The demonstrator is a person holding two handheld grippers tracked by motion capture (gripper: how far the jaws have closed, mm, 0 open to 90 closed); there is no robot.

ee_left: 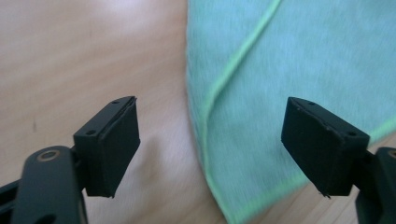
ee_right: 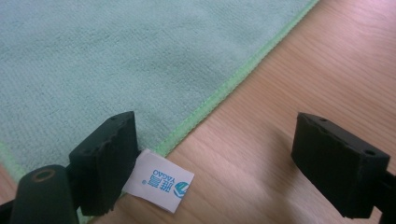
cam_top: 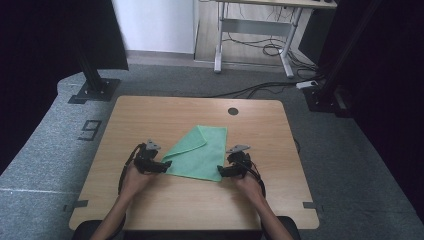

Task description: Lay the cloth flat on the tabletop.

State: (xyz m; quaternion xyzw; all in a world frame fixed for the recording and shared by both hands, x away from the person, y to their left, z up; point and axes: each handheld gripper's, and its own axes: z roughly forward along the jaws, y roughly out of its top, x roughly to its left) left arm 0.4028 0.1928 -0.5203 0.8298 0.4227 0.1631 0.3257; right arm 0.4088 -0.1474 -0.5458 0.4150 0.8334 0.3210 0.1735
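Flanking the green cloth (cam_top: 200, 154), both grippers' jaws gape empty; its label (ee_right: 159, 185) partly hidden.

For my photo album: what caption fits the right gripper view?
Open right gripper poised over the corner of a green cloth with a white label, on a wooden table.

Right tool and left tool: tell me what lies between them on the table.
The green cloth, partly folded, lies flat between the left tool and right tool in the high view; each open tool sits at a near corner.
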